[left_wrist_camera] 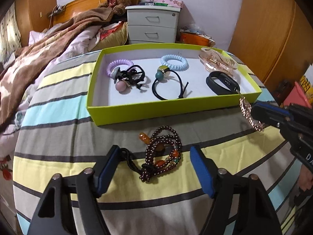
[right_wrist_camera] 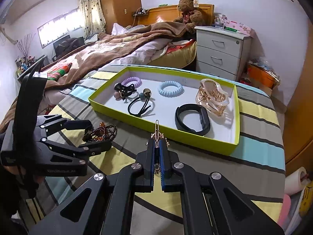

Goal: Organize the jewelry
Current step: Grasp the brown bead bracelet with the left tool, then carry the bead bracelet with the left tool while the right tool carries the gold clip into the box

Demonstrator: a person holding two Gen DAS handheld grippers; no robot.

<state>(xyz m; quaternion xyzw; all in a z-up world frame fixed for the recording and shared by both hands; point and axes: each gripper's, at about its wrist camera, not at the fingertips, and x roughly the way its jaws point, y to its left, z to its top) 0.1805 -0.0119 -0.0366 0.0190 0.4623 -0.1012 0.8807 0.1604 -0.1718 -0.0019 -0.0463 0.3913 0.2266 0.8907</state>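
Closest to me, my right tongs (right_wrist_camera: 157, 146) are pinched fully shut on a gold hair clip (right_wrist_camera: 157, 131), whose thin end sticks out past the tips just short of the tray's (right_wrist_camera: 232, 143) near wall. My left tongs (left_wrist_camera: 154, 168) stand apart to either side of the brown beads (left_wrist_camera: 162, 152), which lie coiled on the striped cover (left_wrist_camera: 58, 121) just in front of the tray; the pads do not look to be pressing on them yet, so I hold nothing on that side.

Beyond that, the green tray is the one container, and it is already well stocked. Along its near side lie a black band (right_wrist_camera: 192, 119) at the right end and a black hair tie with beads (right_wrist_camera: 139, 103) towards the middle. Farther back sit a tangle of black ties with a pink ball (right_wrist_camera: 123, 92), a purple coil (right_wrist_camera: 131, 81), a blue coil (right_wrist_camera: 170, 88) and, at the far right corner, a clear claw clip (right_wrist_camera: 212, 96).

By my reckoning most of the sorting is done: six pieces are in the tray, and two are left, the clip in my right grip and the beads on the cover. Nothing else loose shows outside the tray.
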